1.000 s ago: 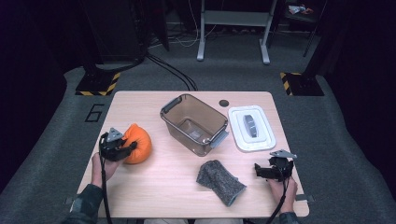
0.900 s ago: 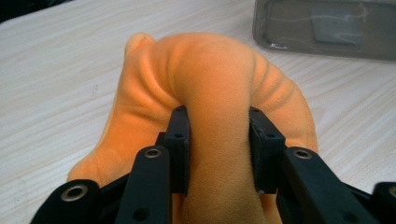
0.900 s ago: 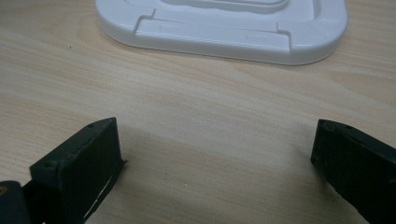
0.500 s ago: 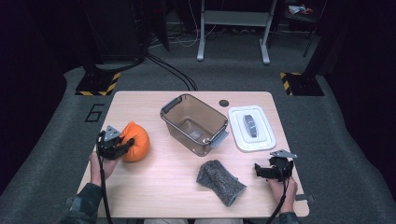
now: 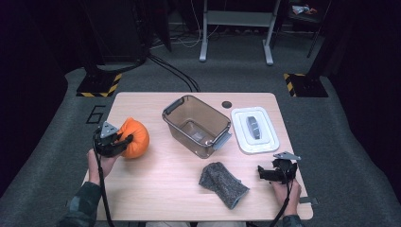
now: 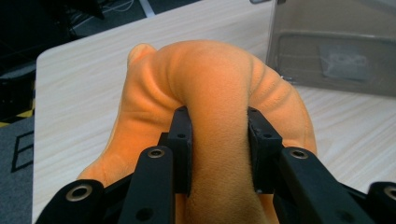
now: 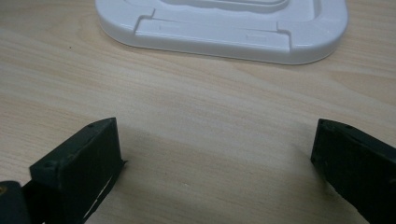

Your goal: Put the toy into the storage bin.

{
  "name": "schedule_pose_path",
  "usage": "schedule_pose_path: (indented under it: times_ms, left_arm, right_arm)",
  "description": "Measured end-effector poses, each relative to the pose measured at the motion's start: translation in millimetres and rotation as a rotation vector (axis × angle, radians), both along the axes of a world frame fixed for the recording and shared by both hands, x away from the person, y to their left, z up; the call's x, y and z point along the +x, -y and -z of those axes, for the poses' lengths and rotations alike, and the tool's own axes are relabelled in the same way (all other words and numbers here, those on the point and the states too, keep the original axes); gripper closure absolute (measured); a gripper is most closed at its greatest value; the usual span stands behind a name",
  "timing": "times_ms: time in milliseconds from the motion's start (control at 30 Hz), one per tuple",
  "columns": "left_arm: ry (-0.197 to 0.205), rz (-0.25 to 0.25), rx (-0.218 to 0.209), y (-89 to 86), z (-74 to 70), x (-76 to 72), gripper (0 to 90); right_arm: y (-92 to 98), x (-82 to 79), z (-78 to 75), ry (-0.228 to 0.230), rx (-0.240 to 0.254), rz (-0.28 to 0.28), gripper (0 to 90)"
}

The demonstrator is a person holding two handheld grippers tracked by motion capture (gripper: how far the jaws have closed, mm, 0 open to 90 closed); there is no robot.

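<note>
An orange plush pumpkin [image 5: 135, 136] is at the table's left side, and my left gripper [image 5: 124, 142] is shut on it from the left. In the left gripper view both black pads [image 6: 181, 140] press into a fold of the soft pumpkin [image 6: 210, 79], which bulges over and between them. My right gripper [image 5: 265, 174] rests near the table's front right corner. Its jaws stand wide apart in the right gripper view, so the gripper [image 7: 215, 154] is open over bare wood with nothing between them.
A clear plastic bin [image 5: 196, 125] stands empty at the table's middle; its wall [image 6: 336, 51] lies just beyond the pumpkin. Its white lid [image 5: 255, 130] lies flat to the right, ahead of the right gripper [image 7: 224, 28]. A grey cloth [image 5: 222, 183] lies near the front edge.
The left gripper and the pumpkin in it have shifted slightly left and upward in the high view. The right gripper has stayed where it was.
</note>
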State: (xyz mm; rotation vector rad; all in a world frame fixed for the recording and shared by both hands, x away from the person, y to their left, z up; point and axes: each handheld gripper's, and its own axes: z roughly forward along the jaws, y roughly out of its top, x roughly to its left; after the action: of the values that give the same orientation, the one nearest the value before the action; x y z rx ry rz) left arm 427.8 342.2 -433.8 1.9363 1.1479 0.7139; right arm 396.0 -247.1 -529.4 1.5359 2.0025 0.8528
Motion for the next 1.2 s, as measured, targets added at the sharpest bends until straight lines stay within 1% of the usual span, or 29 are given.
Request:
schedule_pose_path:
  times_ms: [167,200,267,400,467,667,800,900,933,1033,1200]
  left_arm:
    - [0.01,-0.004,-0.002,0.3,-8.3,2.5,68.0]
    - [0.019,-0.006,-0.002,0.7,-9.6,3.0,68.0]
    - [0.016,-0.005,-0.001,0.6,-13.4,4.1,68.0]
    - [0.027,-0.006,0.002,1.6,-20.9,6.8,68.0]
    - [0.03,-0.003,0.009,2.4,-25.2,8.4,68.0]
    - [0.048,-0.003,0.007,6.2,-38.7,14.6,68.0]
    - [0.056,0.0,0.013,10.6,-49.6,19.6,67.9]
    - [0.068,0.003,0.009,14.0,-58.2,22.9,67.9]
    - [0.071,0.007,0.009,15.8,-63.2,24.4,67.9]
    - [0.083,0.009,0.015,19.2,-70.2,27.6,67.8]
    - [0.085,0.021,0.012,25.7,-80.8,35.8,67.7]
  right_arm:
    - [0.0,0.0,0.0,0.0,0.0,0.0,0.7]
    - [0.0,0.0,0.0,0.0,0.0,0.0,0.7]
    - [0.0,0.0,0.0,0.0,0.0,0.0,0.7]
    - [0.0,0.0,0.0,0.0,0.0,0.0,0.7]
    - [0.0,0.0,0.0,0.0,0.0,0.0,0.7]
    - [0.0,0.0,0.0,0.0,0.001,0.001,0.7]
    - [0.0,0.0,0.0,-0.001,0.001,0.001,0.7]
    - [0.0,0.0,0.0,0.0,0.0,0.0,0.7]
    - [0.0,0.0,0.0,-0.001,0.001,0.001,0.7]
    - [0.0,0.0,0.0,-0.001,0.001,0.001,0.7]
    - [-0.1,0.1,0.0,-0.001,0.0,0.001,0.7]
